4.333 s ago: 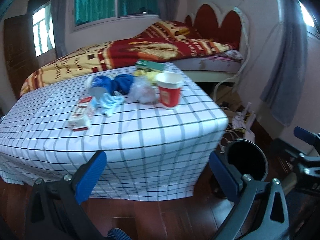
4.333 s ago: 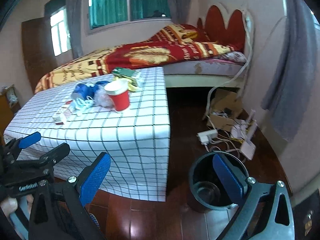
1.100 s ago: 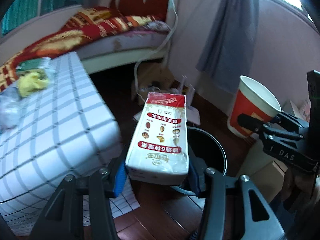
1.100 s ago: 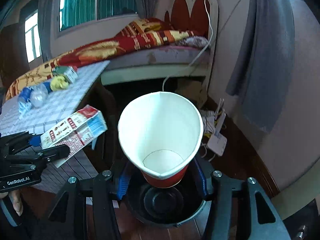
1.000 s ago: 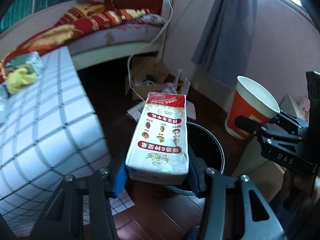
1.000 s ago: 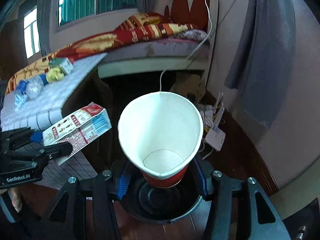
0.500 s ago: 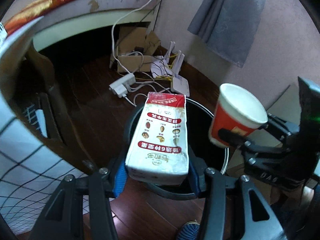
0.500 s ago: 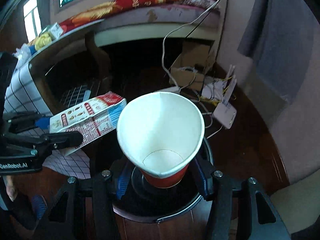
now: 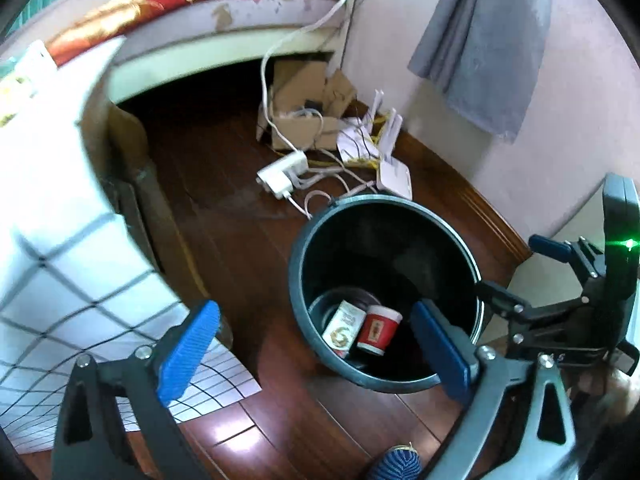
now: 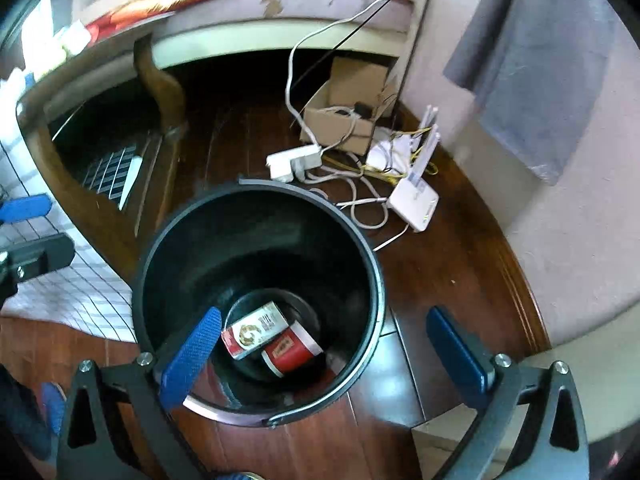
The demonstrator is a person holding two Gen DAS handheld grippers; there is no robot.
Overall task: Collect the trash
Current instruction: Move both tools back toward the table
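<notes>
The white-and-red printed drink carton (image 9: 343,329) and the red paper cup with a white rim (image 9: 378,330) are both lying at the bottom of the round dark-grey plastic bin (image 9: 297,276), side by side and touching. A moment ago you were holding them over that bin, the carton clamped in your left gripper (image 9: 316,354) and the cup squeezed in your right gripper (image 10: 328,354); now both sets of jaws are opening to nearly their widest, and nothing is sitting between either pair of blue pads. That is telling you these two pieces of trash are dealt with, so both grippers are free to go back for more.

From the left wrist, the bin's mouth is lying between your jaws and slightly toward the right-hand pad, and you are seeing your right gripper off to the right of the jaws, beside the bin's rim. The checked tablecloth (image 9: 60,264) is hanging left of the jaws. The right wrist is looking more squarely down: the carton (image 10: 254,330) and cup (image 10: 292,350) are showing just inside its left pad, and the bin (image 10: 256,192) is filling the space ahead. It is also giving a clearer look at the white power strip (image 10: 294,160), tangled cables and cardboard box (image 10: 348,120) beyond the bin.
</notes>
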